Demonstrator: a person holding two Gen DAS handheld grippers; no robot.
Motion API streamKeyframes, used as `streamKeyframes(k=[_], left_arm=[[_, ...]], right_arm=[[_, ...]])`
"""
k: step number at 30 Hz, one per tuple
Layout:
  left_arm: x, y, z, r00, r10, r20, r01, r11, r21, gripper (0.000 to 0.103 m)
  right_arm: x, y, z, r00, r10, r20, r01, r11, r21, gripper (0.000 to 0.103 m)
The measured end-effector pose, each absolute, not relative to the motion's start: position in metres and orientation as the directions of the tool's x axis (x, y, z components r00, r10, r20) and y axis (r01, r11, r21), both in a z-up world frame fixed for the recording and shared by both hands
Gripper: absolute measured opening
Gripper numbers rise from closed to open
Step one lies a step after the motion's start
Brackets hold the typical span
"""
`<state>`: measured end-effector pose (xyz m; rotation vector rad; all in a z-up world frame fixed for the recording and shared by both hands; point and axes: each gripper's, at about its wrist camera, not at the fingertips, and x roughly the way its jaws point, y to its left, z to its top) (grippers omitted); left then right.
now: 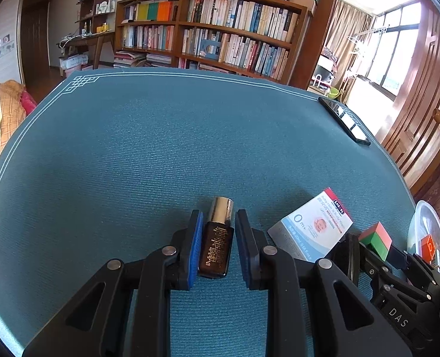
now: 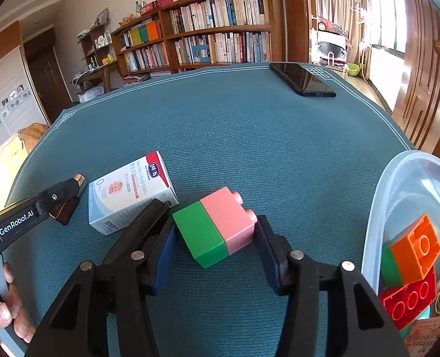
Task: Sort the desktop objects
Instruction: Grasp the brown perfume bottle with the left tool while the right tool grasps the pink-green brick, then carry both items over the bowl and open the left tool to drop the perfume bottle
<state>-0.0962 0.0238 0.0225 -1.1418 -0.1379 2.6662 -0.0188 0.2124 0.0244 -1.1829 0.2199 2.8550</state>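
A small dark brown bottle [image 1: 217,244] with a shiny metal cap lies on the teal mat [image 1: 160,148], and my left gripper [image 1: 219,217] is shut on its body. In the right wrist view the same gripper [image 2: 56,196] shows at the left, gripped by a person's hand [image 2: 3,312]. A green-and-pink toy block [image 2: 217,226] rests on the mat between the fingers of my right gripper [image 2: 211,212], which stands open with its pads just beside the block. The left wrist view shows this block [image 1: 374,238] at the right.
A white baby-wash box [image 2: 130,190] lies between the two grippers. A clear plastic tub [image 2: 398,178] at the right edge holds orange, red and green blocks. A black phone [image 2: 303,80] lies at the mat's far right corner. Bookshelves stand behind the table.
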Motion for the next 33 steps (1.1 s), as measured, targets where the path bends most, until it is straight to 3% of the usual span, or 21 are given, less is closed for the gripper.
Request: streamKeyframes(k=[10, 25, 33], left_arm=[[-0.095, 0.020, 0.028, -0.675, 0.274, -0.685, -0.181, -0.962, -0.206, 0.025], [-0.098, 0.033, 0.014, -0.618, 0.211, -0.758, -0.255, -0.965, -0.061, 0.024], [-0.095, 0.005, 0.035, -0.637, 0.363, -0.680, -0.242, -0.932, -0.270, 0.021]], right_arm=[[-0.006, 0.209, 0.038, -0.734, -0.009, -0.679, -0.092, -0.989, 0.114, 0.056], [0.013, 0.216, 0.061, -0.766, 0.011, -0.643, -0.122, -0.984, 0.129, 0.056], [0.024, 0.220, 0.074, -0.790, 0.028, -0.613, -0.137, -0.982, 0.131, 0.056]])
